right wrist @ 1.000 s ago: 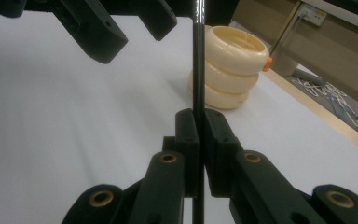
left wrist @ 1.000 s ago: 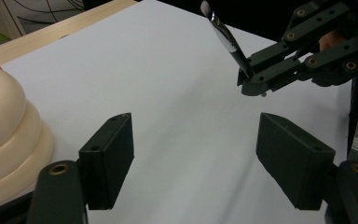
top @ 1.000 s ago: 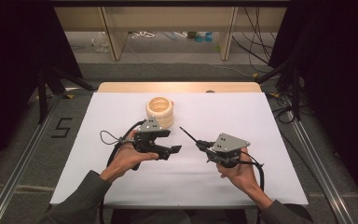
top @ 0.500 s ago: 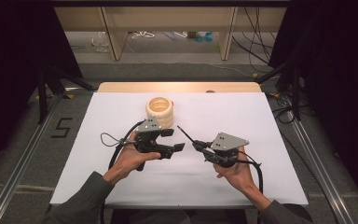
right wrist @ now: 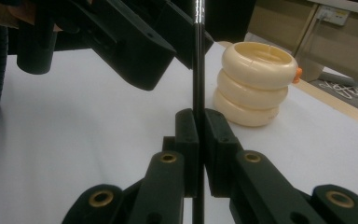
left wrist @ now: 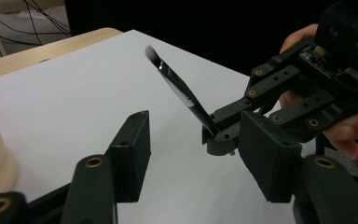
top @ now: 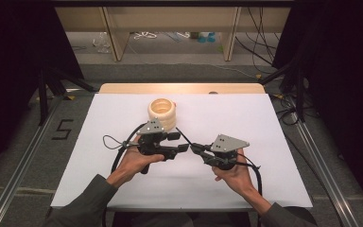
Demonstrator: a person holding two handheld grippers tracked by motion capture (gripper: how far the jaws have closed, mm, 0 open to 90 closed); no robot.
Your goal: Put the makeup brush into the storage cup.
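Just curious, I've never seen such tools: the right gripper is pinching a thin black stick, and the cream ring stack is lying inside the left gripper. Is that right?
Not quite. The right gripper does pinch the thin black stick, but the cream ring stack stands on the white table, beyond the left gripper and apart from it. The left gripper's jaws, which have just been closing, hold nothing, as the high view shows.

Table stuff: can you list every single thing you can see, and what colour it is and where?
Ringed holder: one, cream, three stacked rings, standing toward the table's far middle.
Thin stick: one, black and shiny, clamped in the right gripper, slanting up over the table.
Table: one, white top with a wooden far edge.
Shelving: wooden, behind the table, with cables on the floor.
Left gripper: one, black, jaws apart, just been closing, nothing pressed between them.
Right gripper: one, black, shut on the stick.
Hands: two, one holding each gripper.
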